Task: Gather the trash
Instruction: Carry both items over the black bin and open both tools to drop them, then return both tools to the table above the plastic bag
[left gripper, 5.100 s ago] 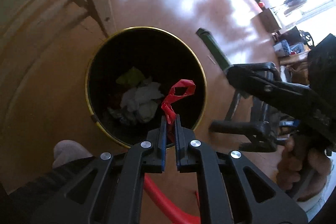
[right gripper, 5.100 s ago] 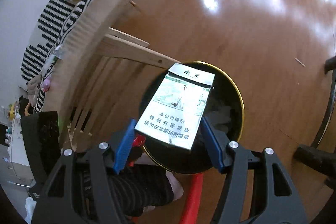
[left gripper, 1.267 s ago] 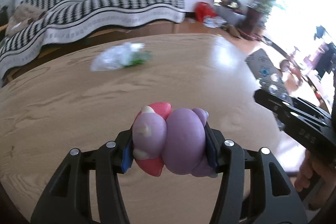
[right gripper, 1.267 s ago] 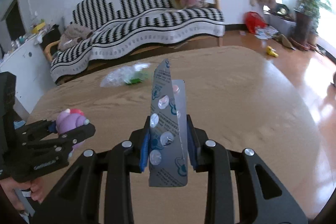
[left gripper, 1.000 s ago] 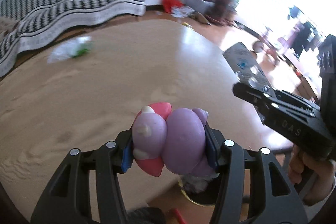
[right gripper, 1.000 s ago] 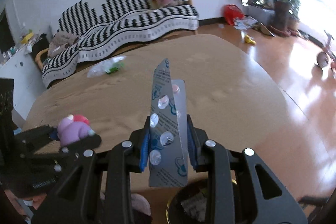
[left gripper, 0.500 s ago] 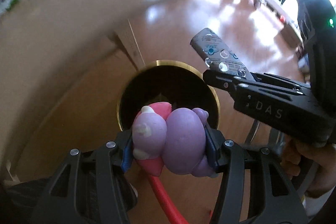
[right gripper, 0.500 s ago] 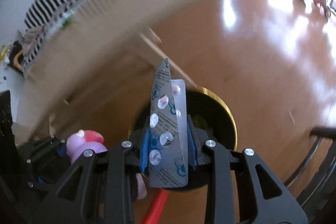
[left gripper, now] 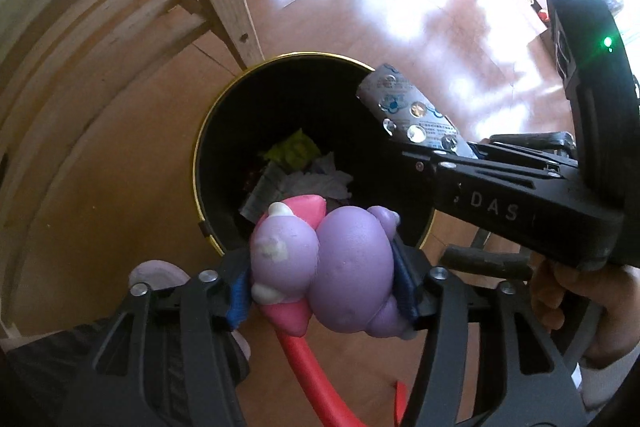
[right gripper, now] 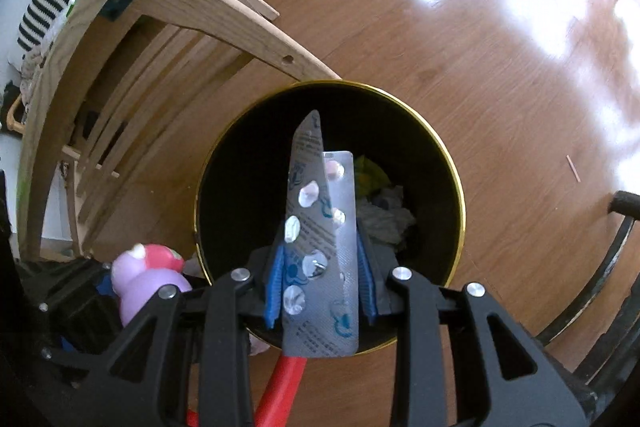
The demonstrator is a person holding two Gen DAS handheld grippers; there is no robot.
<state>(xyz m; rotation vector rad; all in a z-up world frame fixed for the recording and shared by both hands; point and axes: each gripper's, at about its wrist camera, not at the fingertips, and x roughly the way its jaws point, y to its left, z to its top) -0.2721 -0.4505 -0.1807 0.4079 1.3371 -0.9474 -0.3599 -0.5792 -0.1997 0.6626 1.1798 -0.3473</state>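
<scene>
Glossy brown wooden floor [right gripper: 460, 39] fills both views, with strong window glare on its far right part. On it stands a round black waste bin with a thin gold rim [right gripper: 460, 187], seen from above, and a pale wooden frame of slats and legs [right gripper: 192, 7] rises just beyond the bin's far left edge. Crumpled white paper [right gripper: 384, 223] and a yellow-green scrap [right gripper: 370, 173] are seen lying at the bottom of the bin.

A soft purple and pink toy figure [left gripper: 324, 259] is gripped by the left gripper [left gripper: 324, 291], its blue-padded fingers [left gripper: 239, 295] spread fairly wide and pressed against the toy's two sides. The toy is held above the near rim of the bin, at its left side as seen from the right wrist view [right gripper: 148, 279].

A folded silver pill blister sheet with blue print [right gripper: 320, 251] is clamped by the right gripper [right gripper: 320, 287], whose fingers are drawn narrow against the sheet's two faces. The sheet stands upright between them and is held over the bin's opening; in the left wrist view [left gripper: 412, 115] it is seen over the far right rim. A red curved tube [left gripper: 312, 375] shows below both grippers, near the bin's near edge.
</scene>
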